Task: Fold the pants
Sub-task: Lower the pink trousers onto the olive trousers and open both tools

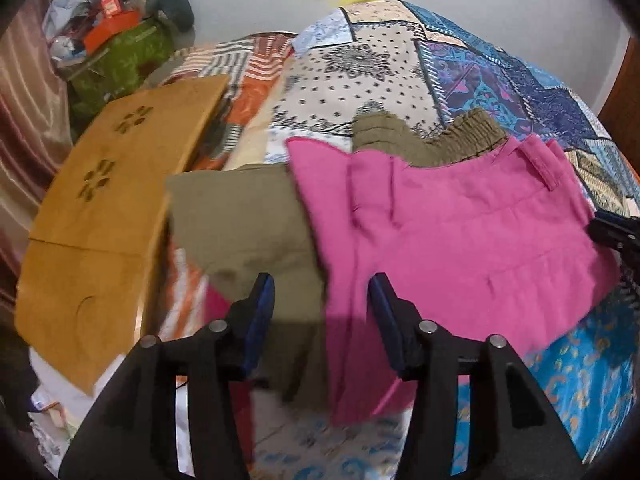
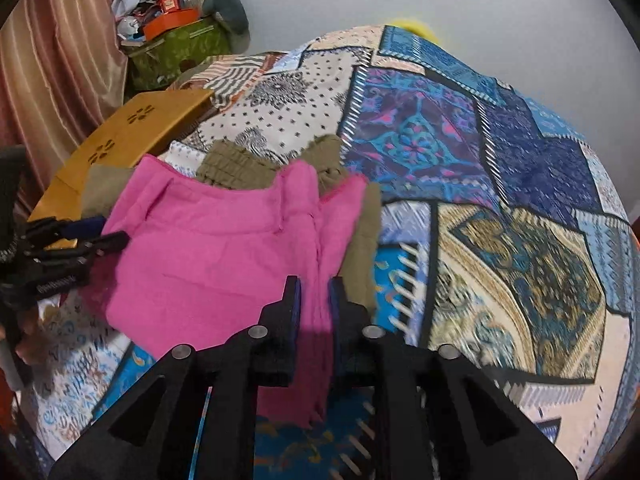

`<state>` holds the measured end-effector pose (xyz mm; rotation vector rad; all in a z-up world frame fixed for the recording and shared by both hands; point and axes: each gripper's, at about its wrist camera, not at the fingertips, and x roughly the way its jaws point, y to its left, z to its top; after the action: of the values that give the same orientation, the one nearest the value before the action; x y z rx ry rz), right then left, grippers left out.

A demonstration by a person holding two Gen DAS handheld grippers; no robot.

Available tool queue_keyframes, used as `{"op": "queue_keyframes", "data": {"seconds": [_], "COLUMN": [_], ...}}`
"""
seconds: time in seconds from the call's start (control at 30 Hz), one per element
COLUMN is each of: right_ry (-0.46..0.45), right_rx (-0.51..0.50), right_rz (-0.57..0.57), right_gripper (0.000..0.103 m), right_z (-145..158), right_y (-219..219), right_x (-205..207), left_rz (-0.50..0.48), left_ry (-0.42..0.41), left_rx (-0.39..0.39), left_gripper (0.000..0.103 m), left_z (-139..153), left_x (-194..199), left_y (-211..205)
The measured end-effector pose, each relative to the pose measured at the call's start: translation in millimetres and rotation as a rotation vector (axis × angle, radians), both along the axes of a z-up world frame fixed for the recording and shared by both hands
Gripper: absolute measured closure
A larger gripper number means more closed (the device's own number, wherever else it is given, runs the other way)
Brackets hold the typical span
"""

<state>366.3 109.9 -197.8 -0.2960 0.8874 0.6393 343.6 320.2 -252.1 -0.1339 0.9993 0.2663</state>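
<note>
Pink pants (image 1: 452,236) lie on the patchwork bedspread (image 1: 500,80), on top of folded olive pants (image 1: 244,220). My left gripper (image 1: 322,304) is open over the pink pants' left edge, holding nothing. In the right wrist view my right gripper (image 2: 314,300) is shut on a fold of the pink pants (image 2: 208,248) at their right side. The olive pants (image 2: 236,168) show behind the pink ones. The left gripper (image 2: 96,236) shows at the left edge there; the right gripper (image 1: 616,232) shows at the right edge of the left wrist view.
A wooden lap table (image 1: 100,208) lies on the bed's left side, also in the right wrist view (image 2: 132,132). A green box (image 2: 176,48) piled with clutter stands at the back left by a curtain (image 2: 48,80). The wall (image 2: 480,8) is behind the bed.
</note>
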Motion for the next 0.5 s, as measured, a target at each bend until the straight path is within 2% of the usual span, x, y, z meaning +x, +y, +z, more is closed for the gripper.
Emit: {"op": "queue_keyframes", "data": {"seconds": [0.13, 0.27, 0.37, 0.5], "right_ry": [0.016, 0.040, 0.032, -0.027], "right_rx": [-0.040, -0.053, -0.025, 0.043], "right_rz": [-0.013, -0.018, -0.015, -0.004], "right_gripper": [0.070, 0.069, 0.069, 0.069], "right_z": [1.4, 7.9, 25.3, 65.4], "right_y": [-15.9, -31.0, -40.9, -52.5], "right_x": [-6.8, -19.1, -34.9, -62.4], "left_rz": [0.034, 0.051, 0.043, 0.022], "left_ry": [0.048, 0.084, 0.033, -0.103], "left_rx": [0.044, 0.057, 0.062, 0.063], "left_gripper": [0.052, 0.052, 0.052, 0.052], "left_z": [-2.9, 0.7, 28.3, 95.4], "left_x": [-20.0, -40.8, -60.2, -93.1], "left_y": [4.2, 3.6, -5.4, -27.2]}}
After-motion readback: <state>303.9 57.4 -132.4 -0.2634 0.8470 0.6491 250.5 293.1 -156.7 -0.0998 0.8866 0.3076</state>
